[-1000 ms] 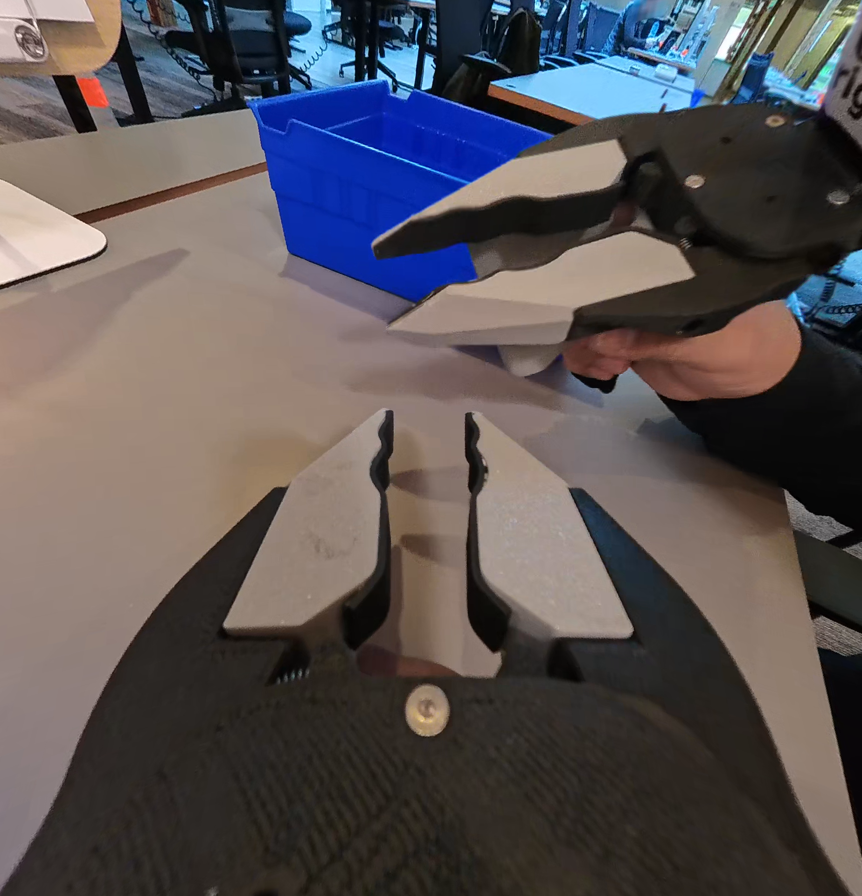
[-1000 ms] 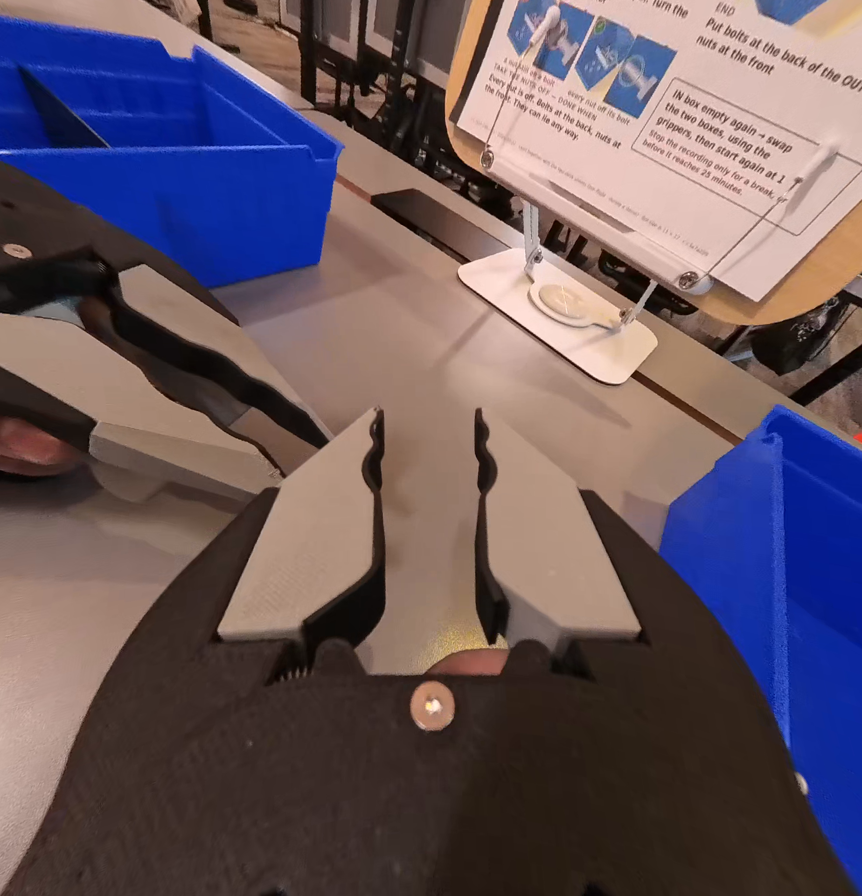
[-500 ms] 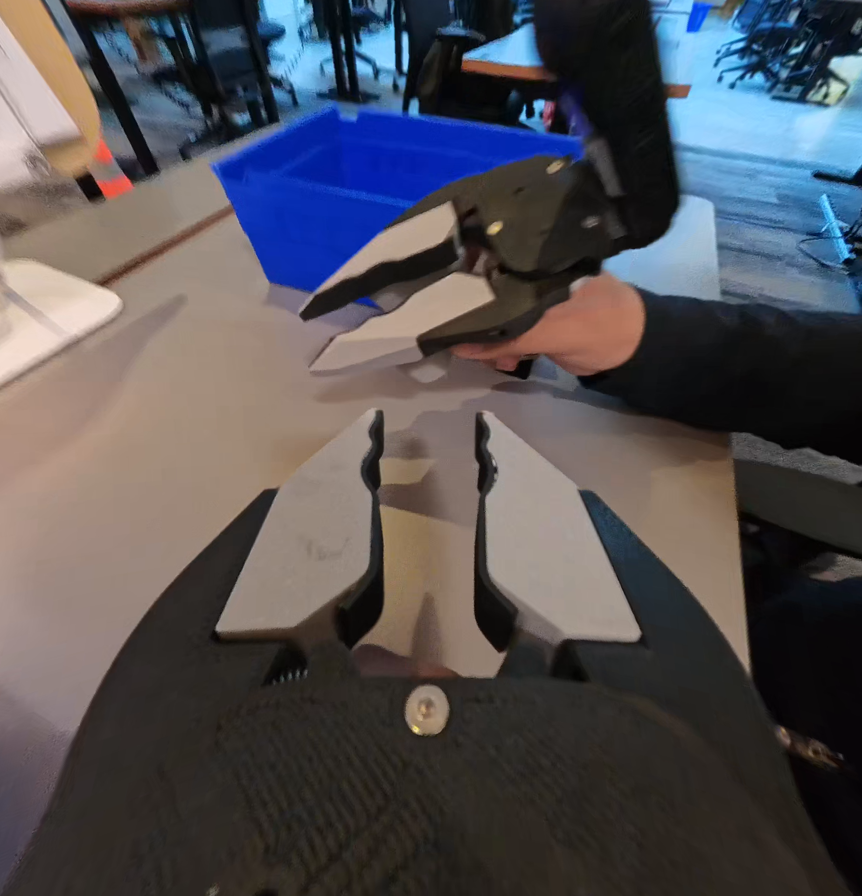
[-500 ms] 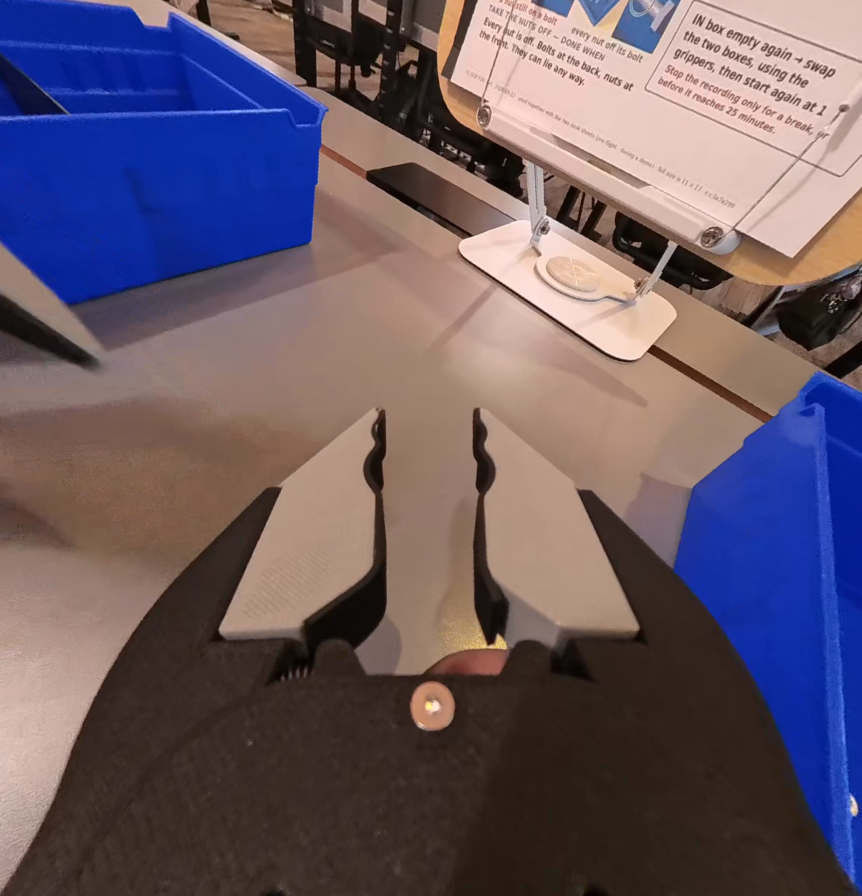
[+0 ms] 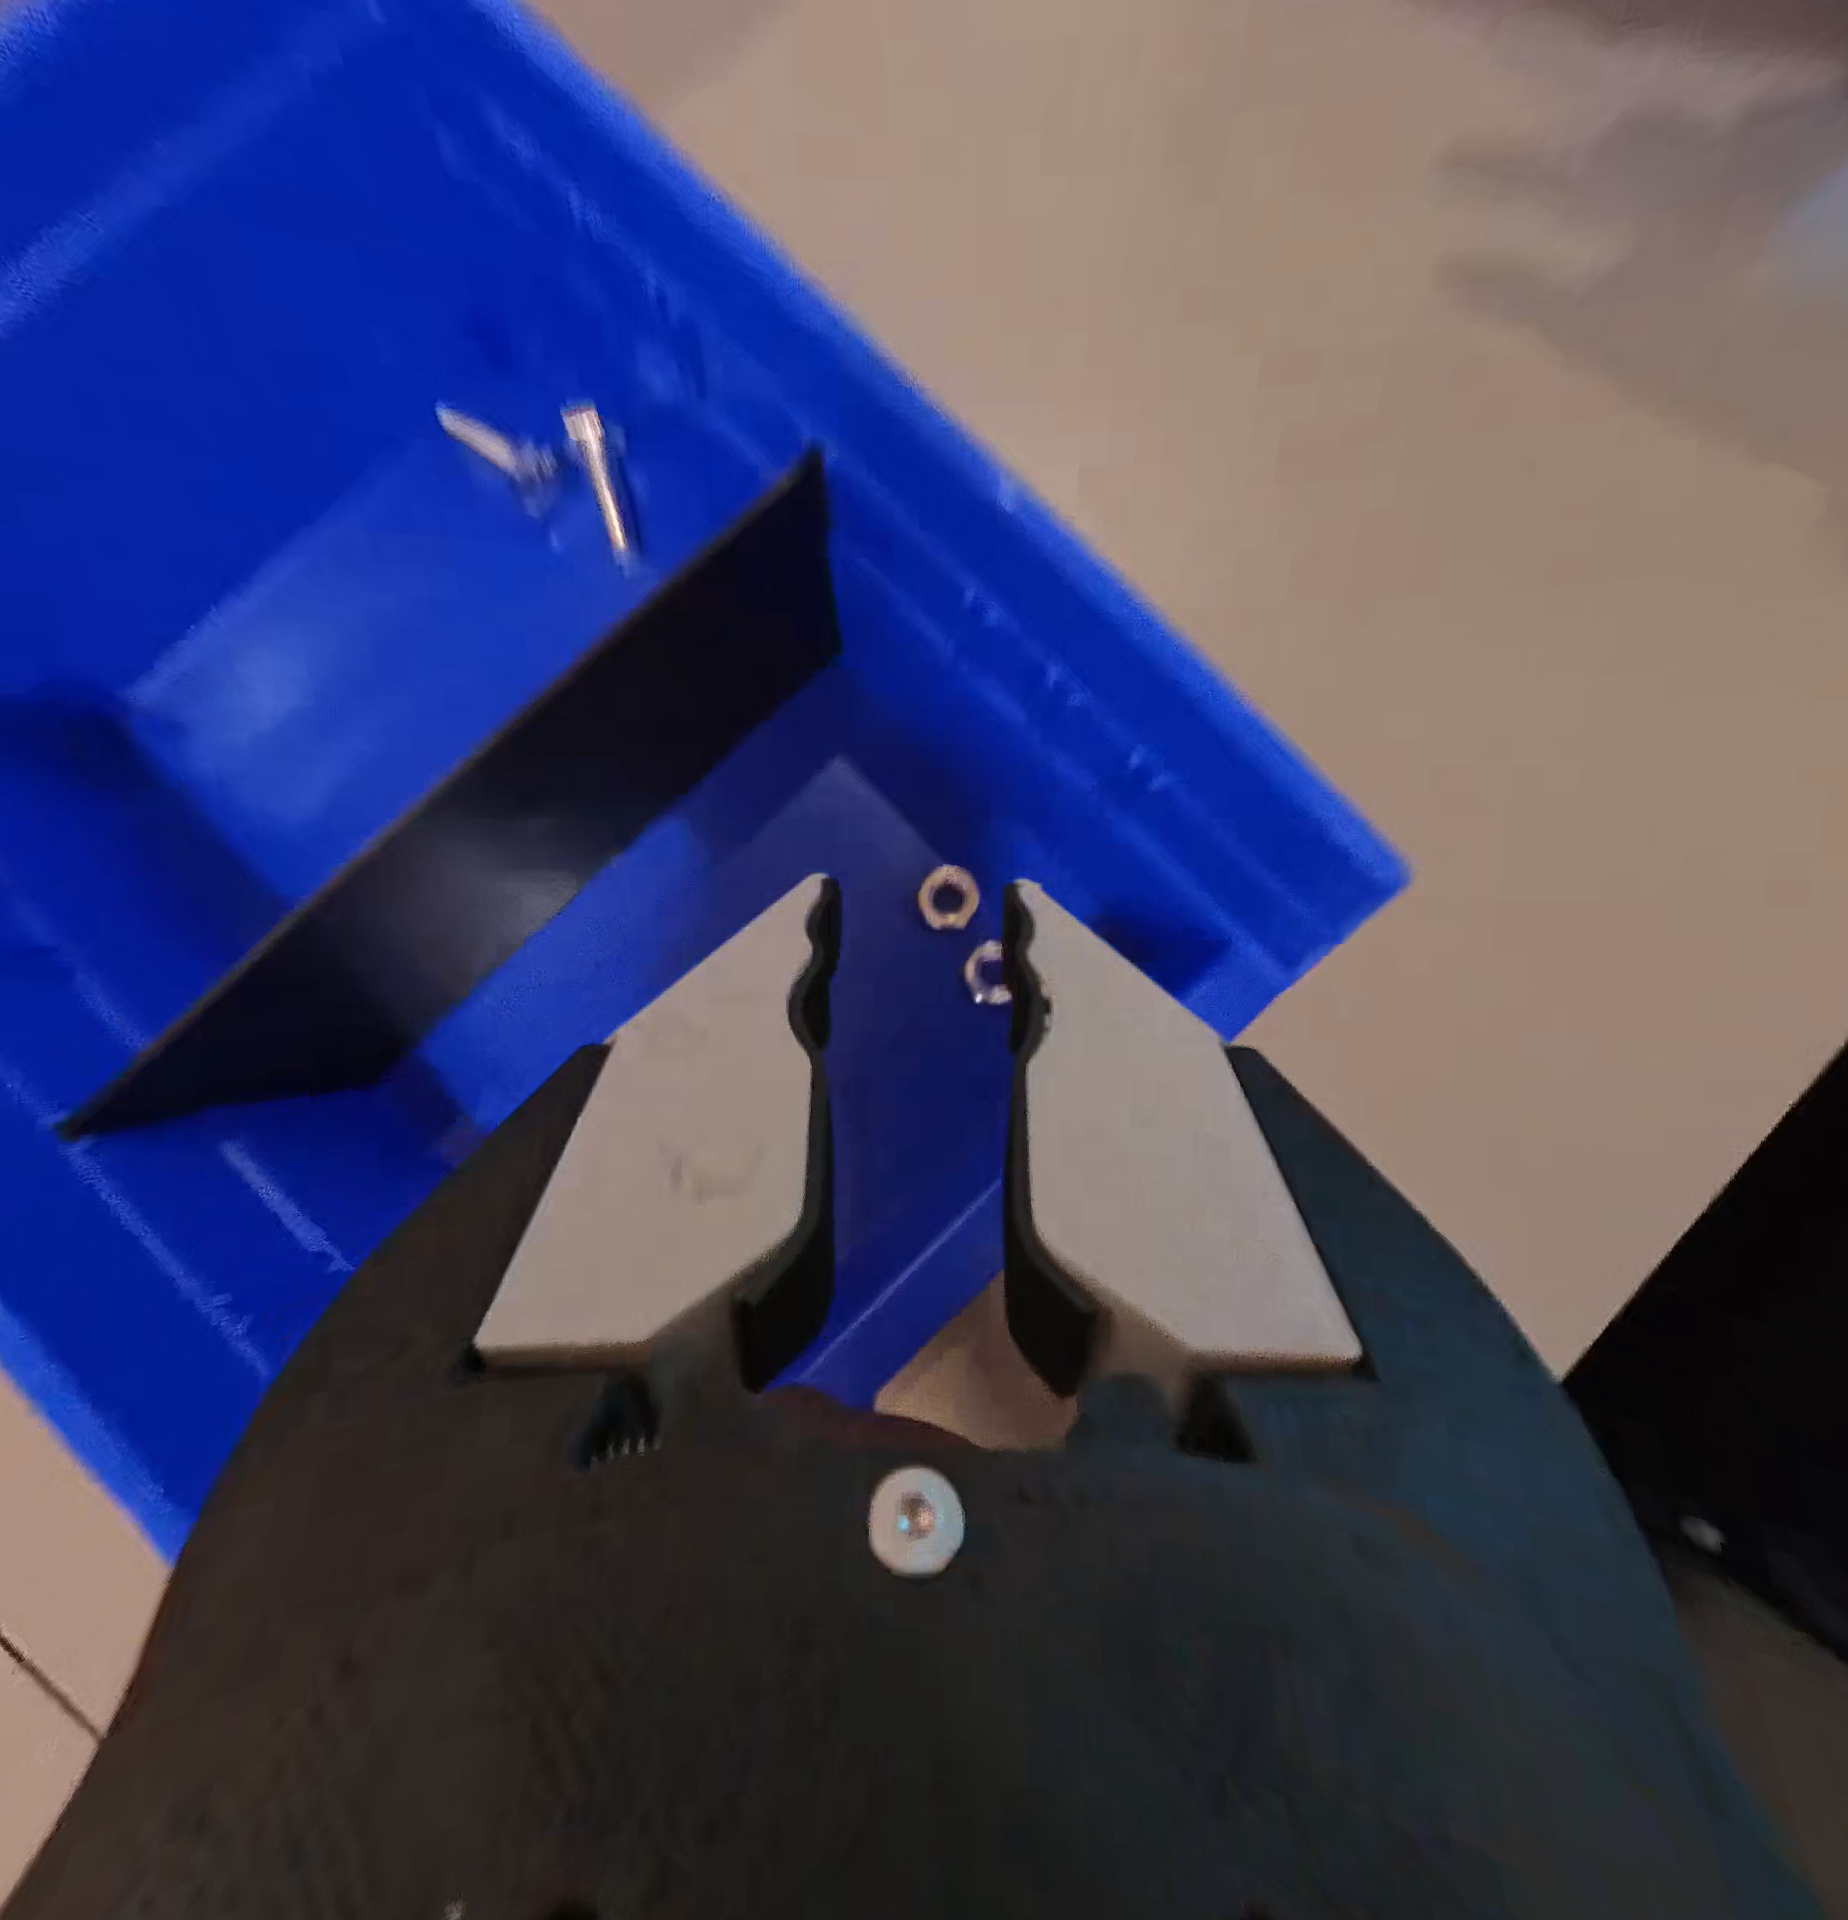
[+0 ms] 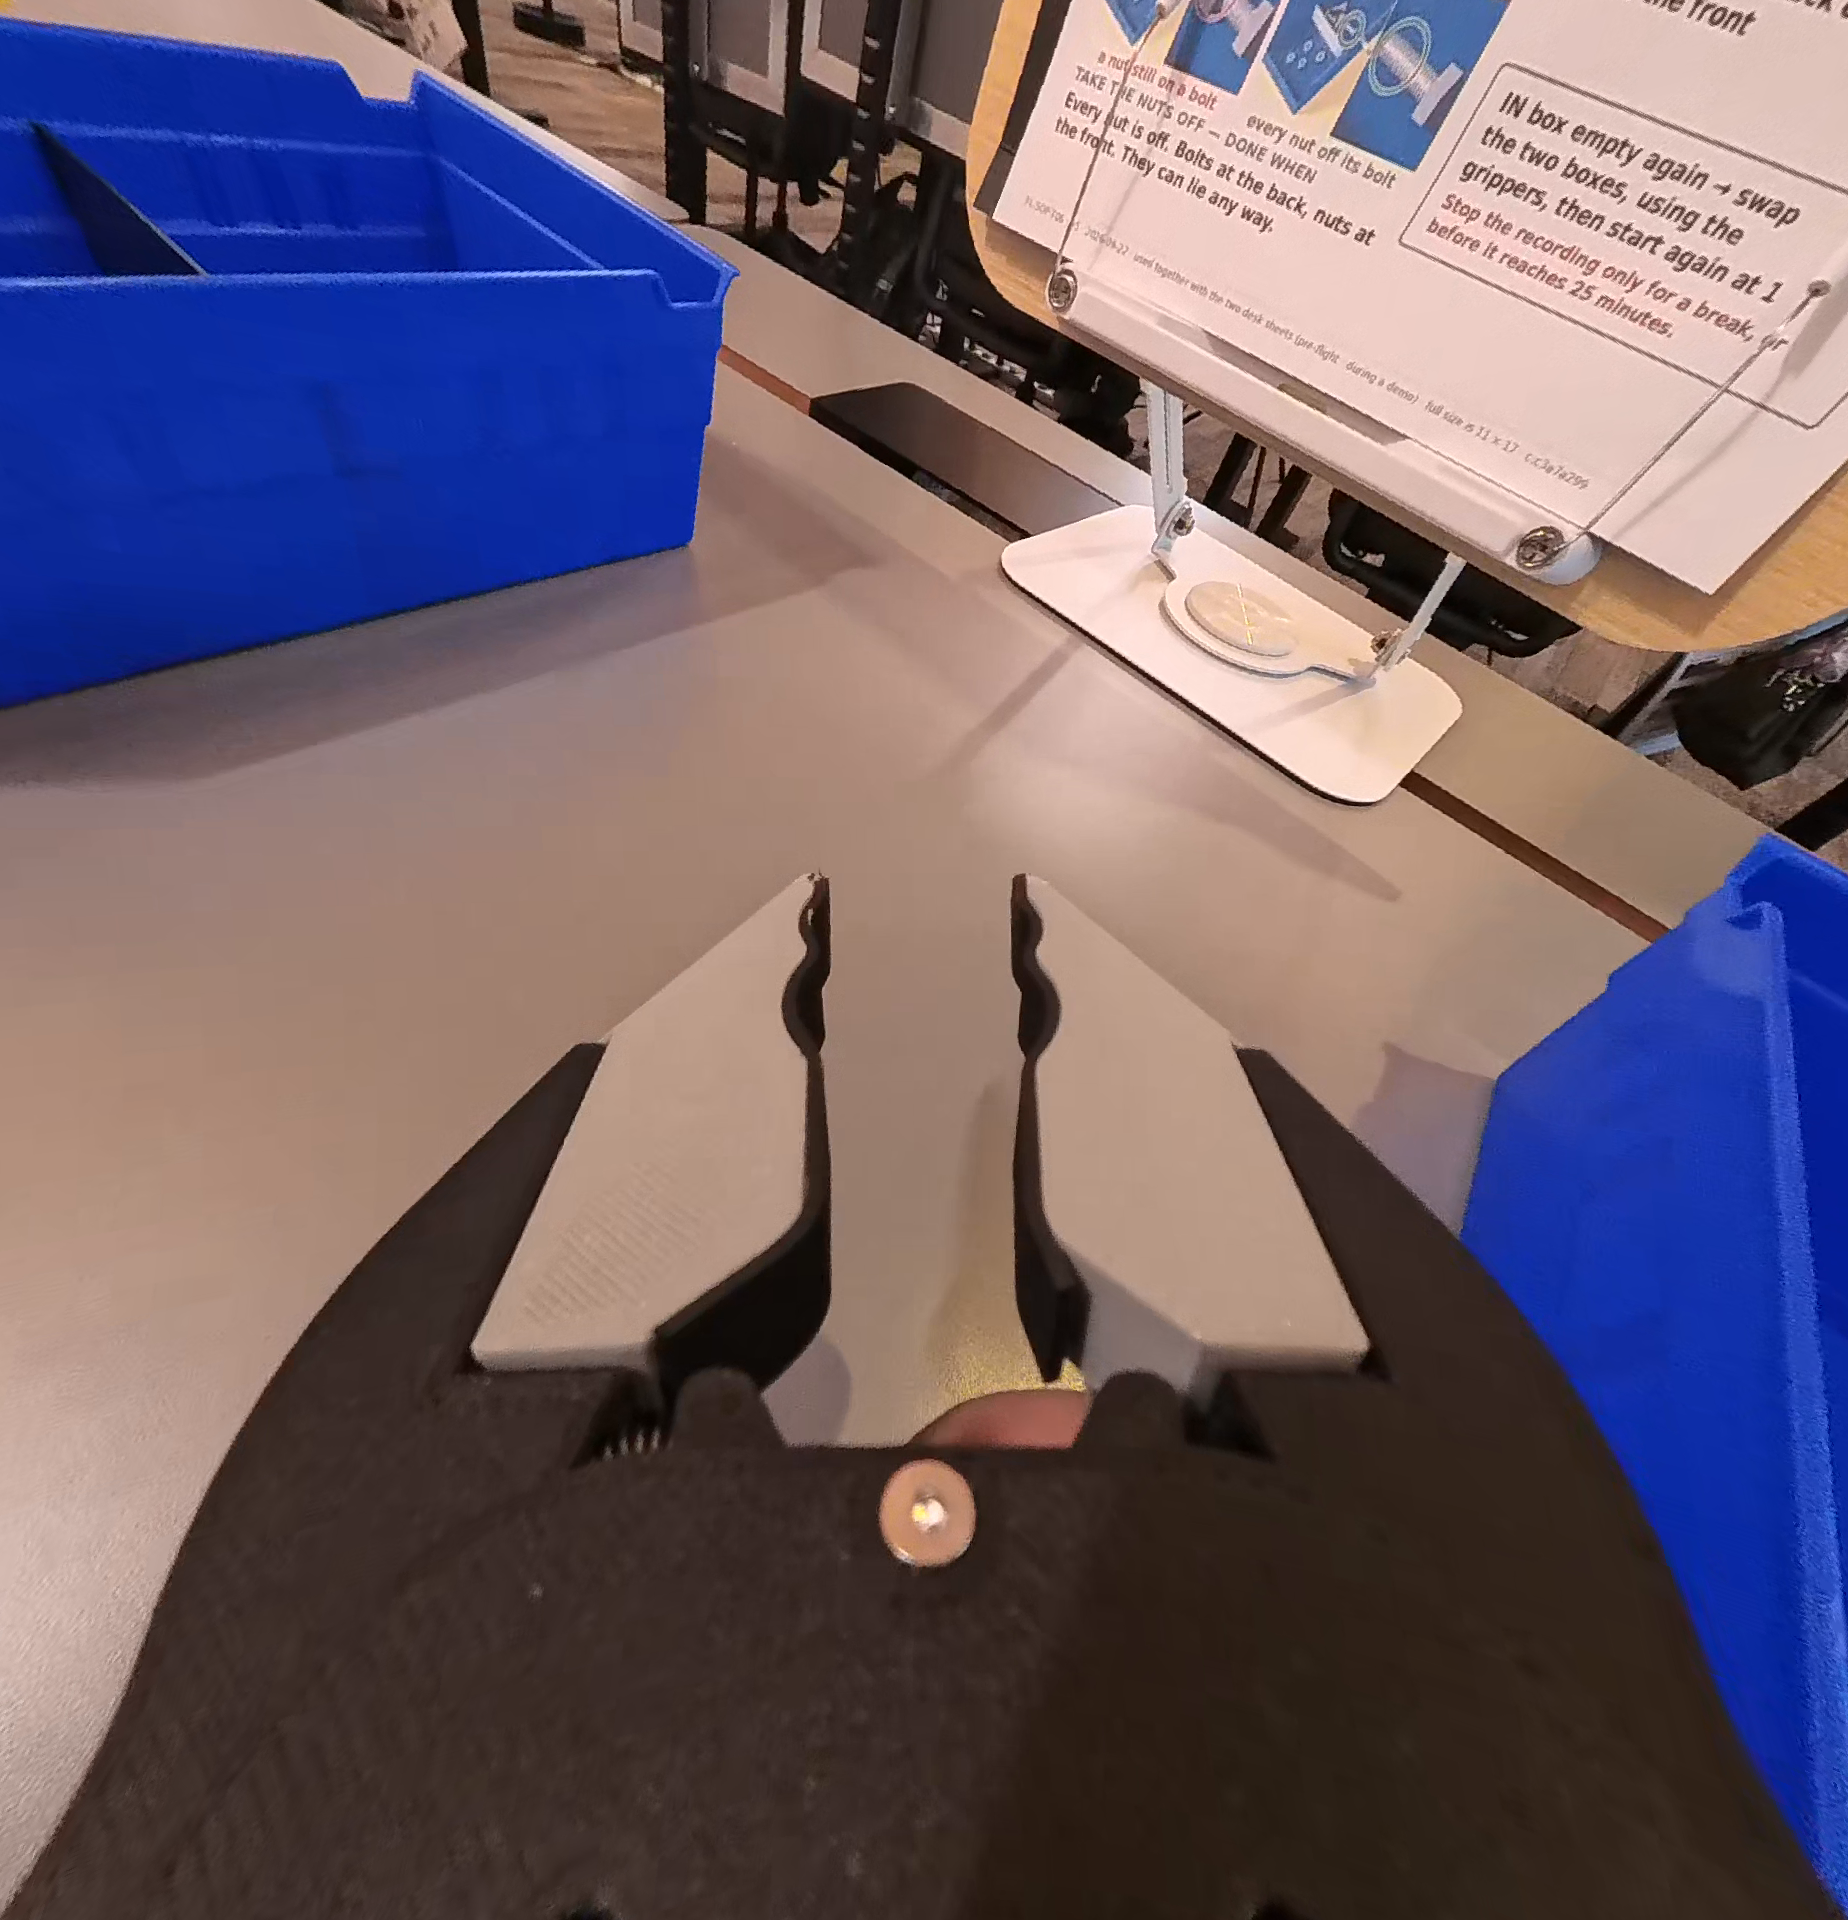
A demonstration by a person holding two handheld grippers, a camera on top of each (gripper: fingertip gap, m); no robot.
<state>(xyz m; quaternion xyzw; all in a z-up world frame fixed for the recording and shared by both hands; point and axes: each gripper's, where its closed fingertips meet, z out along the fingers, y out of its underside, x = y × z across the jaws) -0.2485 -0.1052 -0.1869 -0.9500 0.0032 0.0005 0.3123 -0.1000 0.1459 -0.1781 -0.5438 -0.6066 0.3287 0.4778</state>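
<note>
Left tongs above a blue bin with nuts, right tongs above the bare counter.

In the left wrist view we see our left tongs (image 5: 918, 906) released and holding nothing, looking down into a blue bin (image 5: 1190, 727) that stands near a counter (image 5: 1315, 312) edge. A black divider (image 5: 546, 821) splits the bin: two small metal nuts (image 5: 946, 898) lie in the nearer compartment, just past the fingertips, one of them close by the right finger, and two bolts (image 5: 600, 473) lie in the farther compartment; this view is blurred. In the right wrist view our right tongs (image 6: 918, 904) are also released and empty, low over the grey counter. A blue bin with a divider (image 6: 380, 416) stands toward the far left corner, a white stand with a printed sheet (image 6: 1315, 644) at the far edge, and a second blue bin (image 6: 1678, 1195) at the right edge, just beside the tongs.
</note>
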